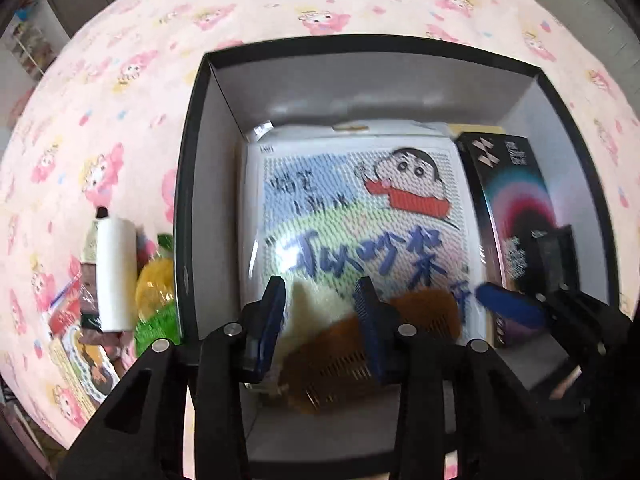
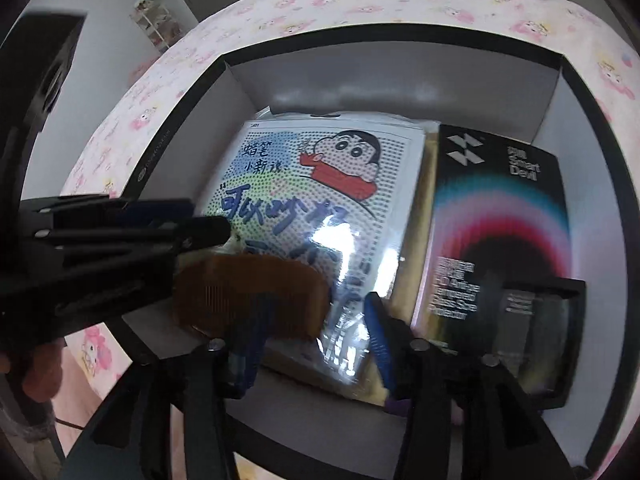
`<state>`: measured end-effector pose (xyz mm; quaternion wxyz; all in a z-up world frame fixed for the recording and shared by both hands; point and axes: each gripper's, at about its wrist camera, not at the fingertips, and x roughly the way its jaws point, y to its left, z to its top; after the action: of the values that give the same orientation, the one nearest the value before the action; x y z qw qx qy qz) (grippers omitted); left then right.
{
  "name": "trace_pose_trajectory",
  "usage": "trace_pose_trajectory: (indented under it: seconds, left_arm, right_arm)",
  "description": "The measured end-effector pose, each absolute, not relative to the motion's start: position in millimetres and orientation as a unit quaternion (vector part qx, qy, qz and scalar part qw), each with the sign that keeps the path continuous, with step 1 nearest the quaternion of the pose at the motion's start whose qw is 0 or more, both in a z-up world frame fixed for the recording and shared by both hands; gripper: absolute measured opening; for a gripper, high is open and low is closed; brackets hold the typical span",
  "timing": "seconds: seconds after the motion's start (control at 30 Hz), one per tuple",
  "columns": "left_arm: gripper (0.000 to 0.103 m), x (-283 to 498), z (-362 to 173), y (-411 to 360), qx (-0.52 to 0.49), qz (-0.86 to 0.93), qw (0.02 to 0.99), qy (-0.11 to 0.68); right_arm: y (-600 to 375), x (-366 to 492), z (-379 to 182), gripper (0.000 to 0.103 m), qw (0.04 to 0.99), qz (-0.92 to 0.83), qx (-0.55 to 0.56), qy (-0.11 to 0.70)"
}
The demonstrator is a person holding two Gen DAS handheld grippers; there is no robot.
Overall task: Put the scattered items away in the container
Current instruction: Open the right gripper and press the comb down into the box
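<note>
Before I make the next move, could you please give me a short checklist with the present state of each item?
1. Comb inside the box: ok, it lies on the cartoon packet.
2. Right gripper free: ok, jaws apart, nothing pressed between them.
3. Left gripper holding the cream item: cannot tell; the item sits between its fingers.
4. All items tidied: not ok, the white roll and yellow-green packet lie on the bedding beside the box.
5. Grippers apart: ok, close but not touching.
</note>
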<state>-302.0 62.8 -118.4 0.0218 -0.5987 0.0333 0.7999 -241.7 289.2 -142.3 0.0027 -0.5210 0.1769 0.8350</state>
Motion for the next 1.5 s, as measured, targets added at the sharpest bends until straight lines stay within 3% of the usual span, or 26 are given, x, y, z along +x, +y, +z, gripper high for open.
trace_pose_trajectory:
  seconds: [0.07,0.33,0.47,0.77,0.97,1.17,1.2,1.5]
  left_arm:
    - [0.037,-305,-121,69,-0.606,0.793,0.011,0.059]
    - [0.046,-294,-130,90,-0.623,0.772,0.011,0.127]
    - [0.045,-294,-121,89,-0.615,0.785,0.030,0.073]
    - [0.044,-302,-131,109,-0.640,0.764,0.037,0.068]
    - [0.041,-291,-126,92,-0.671,0.736,0.092,-0.003]
    - [0.040,-282,-117,66,-0.637,0.767,0.063,-0.040]
    - [0.036,-281,-120,63,-0.642,0.762,0.066,-0.049]
    - [0.032,-252,-95,74,-0.627,0.774,0.080,-0.043]
  right_arm:
    - [284,-247,-142,0.057,0.001,0.837,-0.521,0.169]
    - [286,-243,-138,0.057,0.012,0.840,-0.521,0.152]
    - [292,-233,-127,0.057,0.054,0.852,-0.508,0.117]
    - [297,-237,-126,0.057,0.123,0.859,-0.494,0.046]
    - [303,-241,-129,0.059,0.090,0.861,-0.497,0.050]
    - [301,-235,-126,0.059,0.086,0.866,-0.490,0.061]
    - [300,-235,-126,0.059,0.087,0.867,-0.486,0.063]
    - [290,-237,-126,0.059,0.101,0.874,-0.470,0.068]
